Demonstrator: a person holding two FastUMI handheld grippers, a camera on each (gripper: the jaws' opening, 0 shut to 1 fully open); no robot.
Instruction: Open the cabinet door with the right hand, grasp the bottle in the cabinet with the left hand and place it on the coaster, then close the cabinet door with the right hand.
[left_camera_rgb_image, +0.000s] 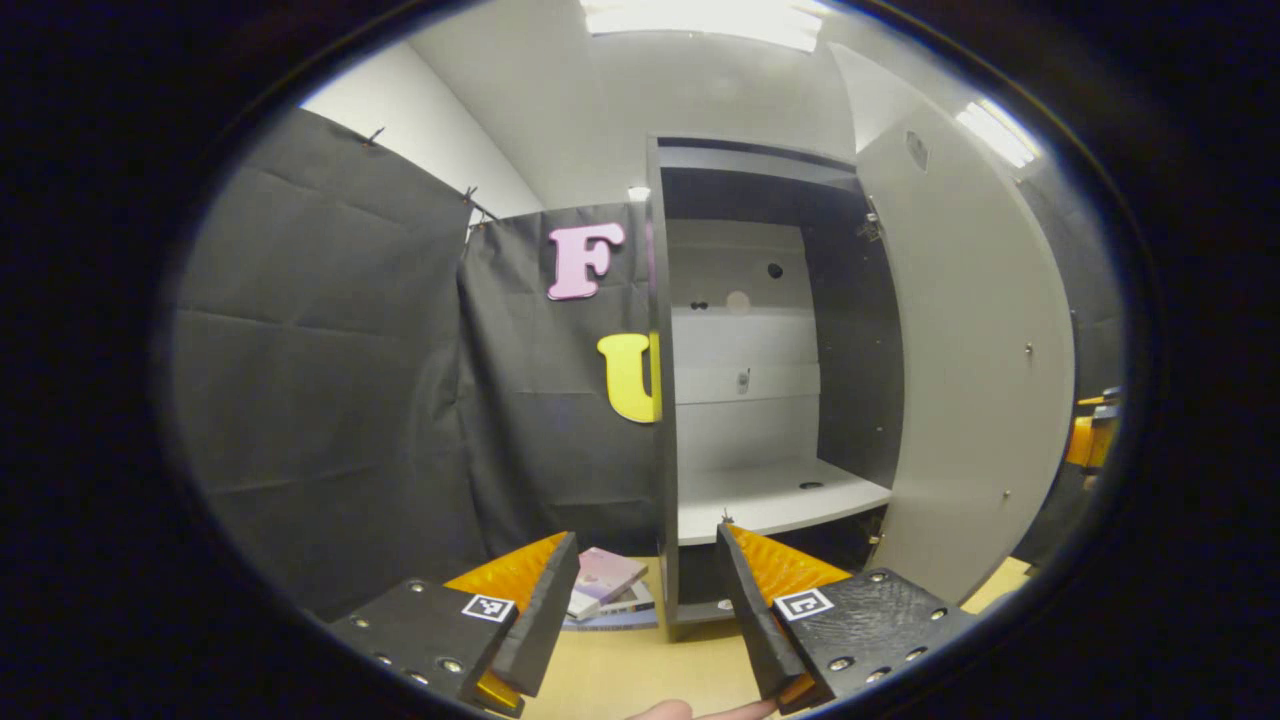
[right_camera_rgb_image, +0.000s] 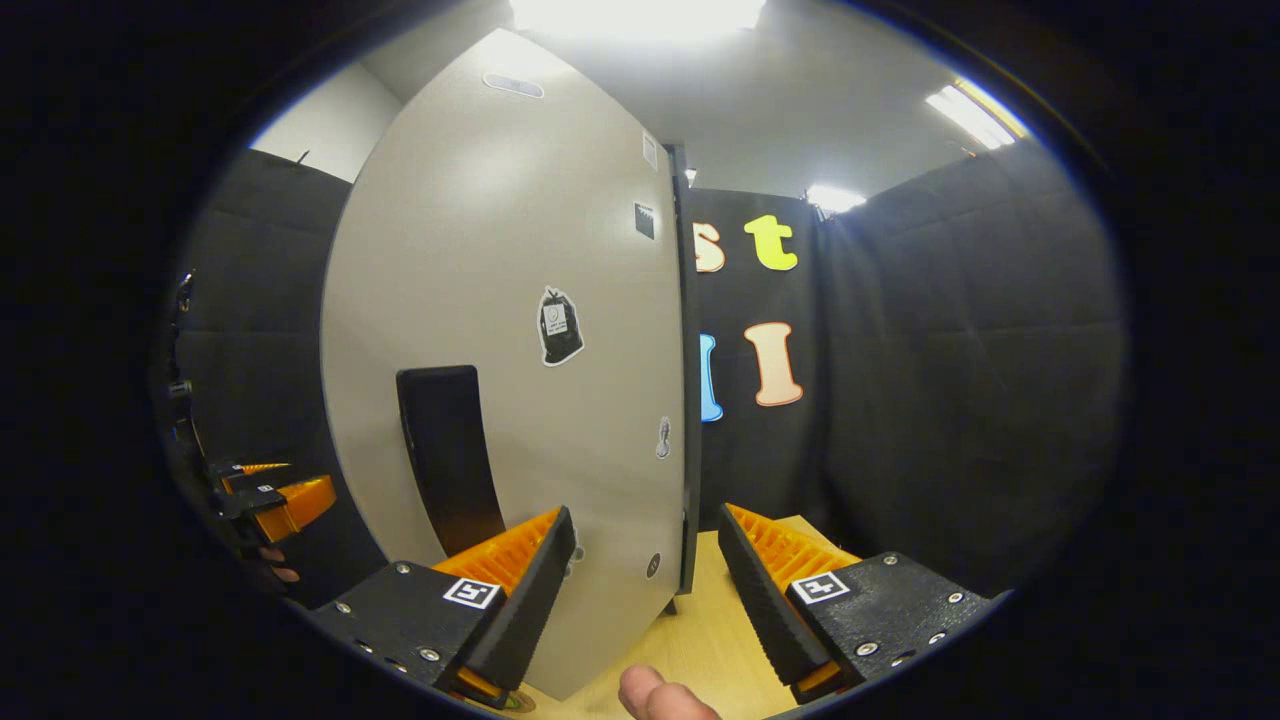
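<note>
Booth-side, cabinet door (right_camera_rgb_image: 500, 330) hangs open; both grippers (left_camera_rgb_image: 648, 600) (right_camera_rgb_image: 648, 590) spread, empty; probably push its outer face squarely.

A small stack of pink and blue books (left_camera_rgb_image: 605, 590) lies on the light wooden tabletop (left_camera_rgb_image: 640, 670) at lower centre

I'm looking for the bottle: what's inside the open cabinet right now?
The cabinet stands open with a bare white shelf, a small dark spot on it, and a pale back panel; no bottle on that shelf. The space below the shelf is dark and partly hidden by the left gripper.
</note>
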